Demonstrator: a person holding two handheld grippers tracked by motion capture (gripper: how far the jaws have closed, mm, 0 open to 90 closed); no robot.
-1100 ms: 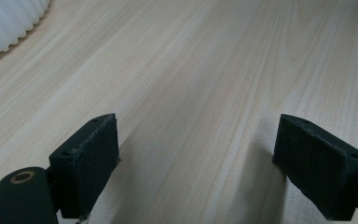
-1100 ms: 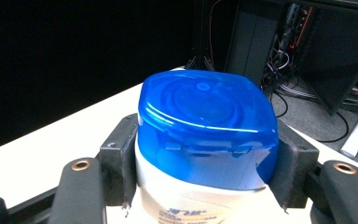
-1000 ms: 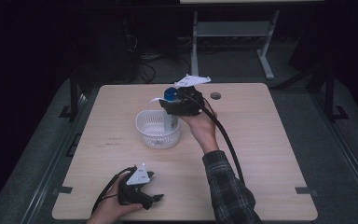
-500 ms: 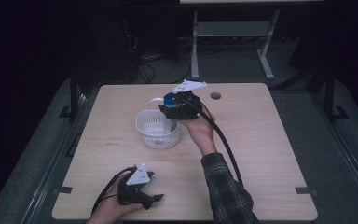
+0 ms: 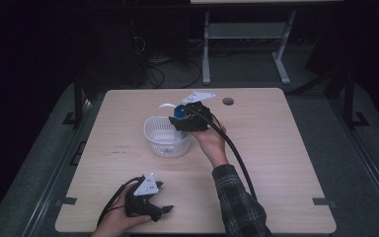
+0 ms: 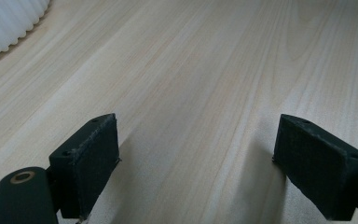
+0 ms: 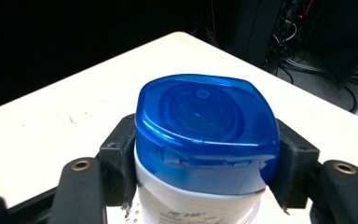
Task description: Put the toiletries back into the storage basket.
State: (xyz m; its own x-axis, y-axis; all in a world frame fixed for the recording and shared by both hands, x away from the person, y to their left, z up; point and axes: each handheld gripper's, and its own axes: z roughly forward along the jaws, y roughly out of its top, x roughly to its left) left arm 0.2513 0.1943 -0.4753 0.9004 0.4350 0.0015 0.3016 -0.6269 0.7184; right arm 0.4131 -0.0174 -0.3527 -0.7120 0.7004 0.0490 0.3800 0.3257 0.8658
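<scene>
A white bottle with a blue cap (image 7: 205, 135) sits between the black jaws of my right gripper (image 7: 205, 182), which is shut on it just below the cap. In the high view this right gripper (image 5: 185, 121) holds the bottle's blue cap (image 5: 178, 112) above the far right rim of a white ribbed basket (image 5: 167, 137) at the table's middle. My left gripper (image 5: 165, 210) rests near the table's front edge, held by a hand. In its own view the left gripper (image 6: 198, 168) stands open over bare wood, with nothing between the pads.
The light wooden table (image 5: 276, 148) has a round cable hole (image 5: 228, 101) at the back. The basket's ribbed wall (image 6: 7, 21) shows at the upper left of the left gripper view. Dark floor, cables and a metal stand lie beyond the far edge.
My right gripper has sunk a little with the bottle, closer to the basket's rim. The left gripper has stayed where it was.
</scene>
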